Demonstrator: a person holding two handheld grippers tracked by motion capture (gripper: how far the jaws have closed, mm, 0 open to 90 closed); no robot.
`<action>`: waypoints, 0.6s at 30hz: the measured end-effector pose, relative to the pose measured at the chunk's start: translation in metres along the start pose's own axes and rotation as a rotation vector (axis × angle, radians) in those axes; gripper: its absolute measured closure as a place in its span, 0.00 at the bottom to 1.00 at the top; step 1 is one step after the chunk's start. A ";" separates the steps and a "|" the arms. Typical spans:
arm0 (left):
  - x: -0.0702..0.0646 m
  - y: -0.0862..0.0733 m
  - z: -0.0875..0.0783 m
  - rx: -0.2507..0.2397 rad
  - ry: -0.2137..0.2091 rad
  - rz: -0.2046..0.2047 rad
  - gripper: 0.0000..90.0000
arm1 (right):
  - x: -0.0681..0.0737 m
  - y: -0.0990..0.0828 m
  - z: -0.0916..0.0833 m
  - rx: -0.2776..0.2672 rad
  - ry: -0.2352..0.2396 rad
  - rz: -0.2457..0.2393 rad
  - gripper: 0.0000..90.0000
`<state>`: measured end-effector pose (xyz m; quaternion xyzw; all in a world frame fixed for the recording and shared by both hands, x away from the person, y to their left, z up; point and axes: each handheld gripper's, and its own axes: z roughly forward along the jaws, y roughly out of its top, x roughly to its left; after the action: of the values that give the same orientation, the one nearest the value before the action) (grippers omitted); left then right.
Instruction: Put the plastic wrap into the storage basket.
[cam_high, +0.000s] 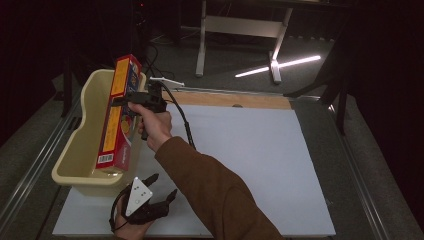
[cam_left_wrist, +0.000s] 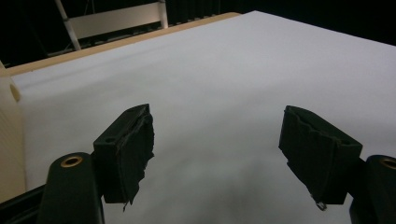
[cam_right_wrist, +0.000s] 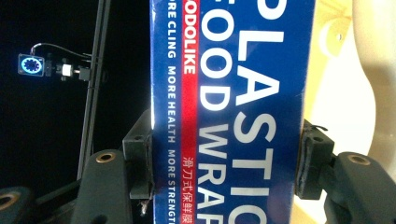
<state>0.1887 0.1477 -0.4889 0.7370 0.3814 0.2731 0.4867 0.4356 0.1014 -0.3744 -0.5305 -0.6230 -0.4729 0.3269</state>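
Note:
A long plastic-wrap box (cam_high: 118, 116), red and yellow on the sides I see from above, stands on end in the cream tub (cam_high: 75, 150), leaning toward its far rim. My right gripper (cam_high: 131, 98) is shut on the upper part of the box. In the right gripper view the box's blue face (cam_right_wrist: 229, 107) with white lettering is clamped between both pads. My left gripper (cam_high: 165, 187) rests low near the table's front edge, just in front of the tub. Its jaws stand open with nothing between the pads (cam_left_wrist: 133, 149).
A white sheet (cam_high: 250, 160) covers the table to the right of the tub, with a wooden strip (cam_high: 235, 100) along its far edge. A person's brown sleeve (cam_high: 210, 195) crosses the front middle. A white desk frame (cam_high: 240, 30) stands on the floor beyond.

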 end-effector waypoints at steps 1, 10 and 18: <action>0.000 0.000 0.000 0.000 0.000 0.001 0.29 | -0.001 -0.001 0.002 0.000 0.001 0.002 0.43; 0.000 -0.001 -0.002 0.001 0.004 -0.004 0.29 | -0.010 -0.002 0.015 0.015 -0.010 0.030 0.43; 0.000 -0.002 -0.004 -0.001 0.007 -0.006 0.29 | -0.016 -0.003 0.021 0.018 -0.018 0.051 0.43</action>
<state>0.1856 0.1500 -0.4890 0.7345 0.3851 0.2743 0.4867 0.4387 0.1154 -0.3966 -0.5475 -0.6162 -0.4541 0.3381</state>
